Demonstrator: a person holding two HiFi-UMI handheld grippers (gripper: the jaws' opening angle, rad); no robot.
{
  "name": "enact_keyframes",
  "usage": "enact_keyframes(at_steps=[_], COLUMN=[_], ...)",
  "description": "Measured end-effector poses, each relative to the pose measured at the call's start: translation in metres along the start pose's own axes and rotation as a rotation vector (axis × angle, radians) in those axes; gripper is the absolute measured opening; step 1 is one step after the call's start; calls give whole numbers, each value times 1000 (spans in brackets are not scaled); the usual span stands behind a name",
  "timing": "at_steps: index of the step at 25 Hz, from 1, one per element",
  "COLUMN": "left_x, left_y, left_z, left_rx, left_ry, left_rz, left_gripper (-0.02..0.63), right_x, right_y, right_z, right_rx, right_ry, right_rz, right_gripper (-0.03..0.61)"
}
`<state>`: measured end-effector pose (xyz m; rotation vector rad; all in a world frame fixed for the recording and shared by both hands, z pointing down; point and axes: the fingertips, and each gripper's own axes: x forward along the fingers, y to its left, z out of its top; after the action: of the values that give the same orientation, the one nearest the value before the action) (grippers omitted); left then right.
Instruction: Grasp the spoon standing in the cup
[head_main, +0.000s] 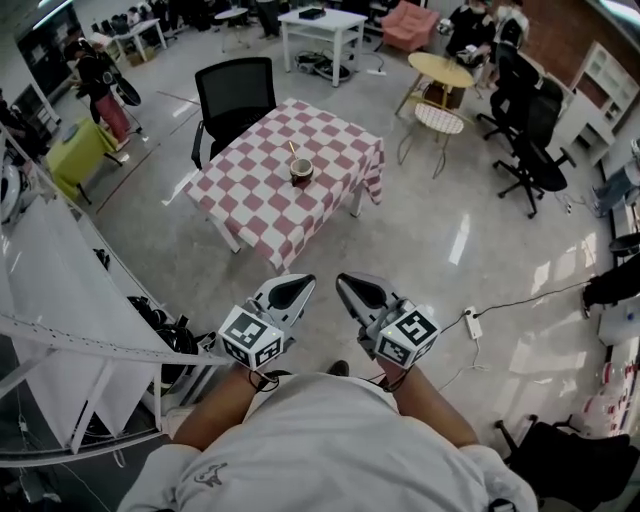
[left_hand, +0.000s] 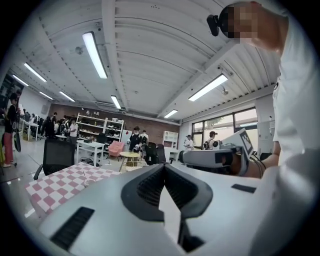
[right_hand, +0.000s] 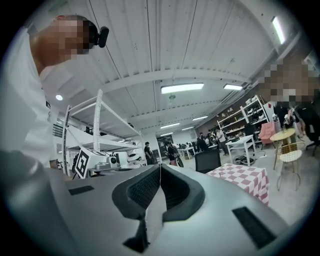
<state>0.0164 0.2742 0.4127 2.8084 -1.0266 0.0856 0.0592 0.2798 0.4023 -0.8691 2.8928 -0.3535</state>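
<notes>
With forearms held close to the body, the left gripper (head_main: 299, 284) and right gripper (head_main: 346, 283), both pressed together and empty, point at the table (head_main: 262, 200), where the spoon (head_main: 294, 153) stands in the cup (head_main: 301, 170), well apart.

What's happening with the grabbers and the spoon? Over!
Left gripper and right gripper shut, empty, close to the body. Spoon stands in the cup on the checkered table, far ahead, untouched. Open floor between, nothing blocking. Over.

Cup (head_main: 301, 170) on table (head_main: 250, 195); spoon (head_main: 294, 152) in cup; chair (head_main: 234, 95) behind.
</notes>
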Motion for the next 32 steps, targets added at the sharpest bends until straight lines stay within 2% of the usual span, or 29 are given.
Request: enact_keyframes(at_steps=[4,10,19,24,32], left_x=[13,27,54,59,65], left_y=[2,34,74,117,181], left_z=[4,-8,1,6,24], left_rx=[3,-37,-19,-28,-17], left_ry=[-13,6,1,-5,-8], left_rz=[28,59,33,24,-35], left_gripper=[11,11,11,11,11], right_x=[4,17,50,88,158], right_y=[-21,-50,-83,-95,-113], right_z=[-11,-12,-4,-1,16], right_rx=[-16,-14,-9,-17,-22], right_ry=[72,78,71,75,45], right_rz=[40,29,3,-1,-51], right_gripper=[32,32,32,32,32])
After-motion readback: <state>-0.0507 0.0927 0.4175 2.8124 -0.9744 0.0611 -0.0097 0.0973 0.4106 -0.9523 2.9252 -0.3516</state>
